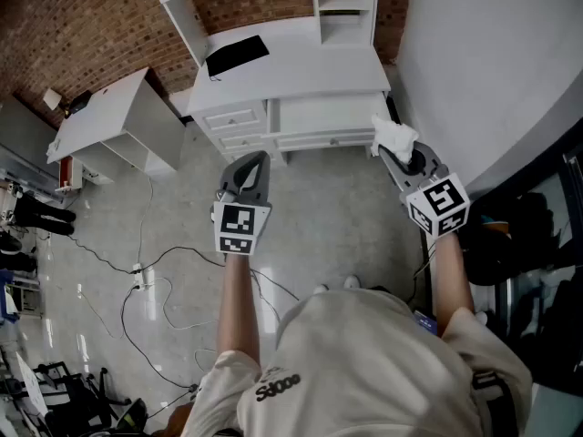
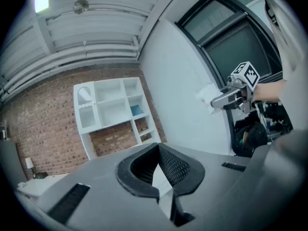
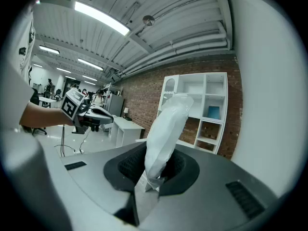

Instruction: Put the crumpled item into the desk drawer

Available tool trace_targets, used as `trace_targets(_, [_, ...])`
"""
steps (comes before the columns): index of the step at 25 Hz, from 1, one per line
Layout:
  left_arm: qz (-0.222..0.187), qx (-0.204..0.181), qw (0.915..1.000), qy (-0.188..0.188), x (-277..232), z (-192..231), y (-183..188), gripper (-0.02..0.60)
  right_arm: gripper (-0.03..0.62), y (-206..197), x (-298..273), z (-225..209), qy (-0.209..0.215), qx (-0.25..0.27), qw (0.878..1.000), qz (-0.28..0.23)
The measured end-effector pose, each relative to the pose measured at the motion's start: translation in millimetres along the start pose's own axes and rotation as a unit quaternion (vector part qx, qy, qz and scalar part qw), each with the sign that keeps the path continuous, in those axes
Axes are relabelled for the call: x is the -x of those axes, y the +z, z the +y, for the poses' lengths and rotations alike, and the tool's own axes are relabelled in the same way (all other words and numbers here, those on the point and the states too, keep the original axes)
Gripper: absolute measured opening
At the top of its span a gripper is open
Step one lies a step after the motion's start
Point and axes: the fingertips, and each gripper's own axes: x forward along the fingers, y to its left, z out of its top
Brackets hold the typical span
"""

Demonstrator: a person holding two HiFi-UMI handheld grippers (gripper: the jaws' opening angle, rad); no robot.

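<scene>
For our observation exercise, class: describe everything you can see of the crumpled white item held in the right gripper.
The crumpled item is white, thin and creased, like tissue or soft film. The right gripper has its jaws closed on the item's lower end; the rest stands out beyond them, bunched and slightly tilted. It is held in the air near the white desk and touches nothing else.

- Your head view is bright and evenly lit, and shadows stay soft.
- The glossy floor (image 1: pixel 328 217) throws pale glare streaks at the lower left.
- In your right gripper view, a ceiling light strip (image 3: pixel 101 17) burns out white.
- Both gripper views bow straight lines and go black at the corners.
- The left gripper (image 2: pixel 161 174) looks soft so near the lens.
</scene>
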Motion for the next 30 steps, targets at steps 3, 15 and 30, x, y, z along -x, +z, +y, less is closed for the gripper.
trace_targets(3, [-0.002, 0.005, 1.0000, 0.002, -1, 2, -3, 0.018, 0.054, -2, -3, 0, -0.001, 0.002, 1.000, 0.001])
trace_targets(15, [-0.005, 0.010, 0.9999, -0.005, 5, 8, -12, 0.018, 0.054, -1, -7, 9, -0.006, -0.014, 1.000, 0.000])
trace_targets(30, [0.003, 0.032, 0.9994, -0.014, -11, 32, -41, 0.018, 0.054, -12, -32, 20, -0.022, -0.022, 0.999, 0.022])
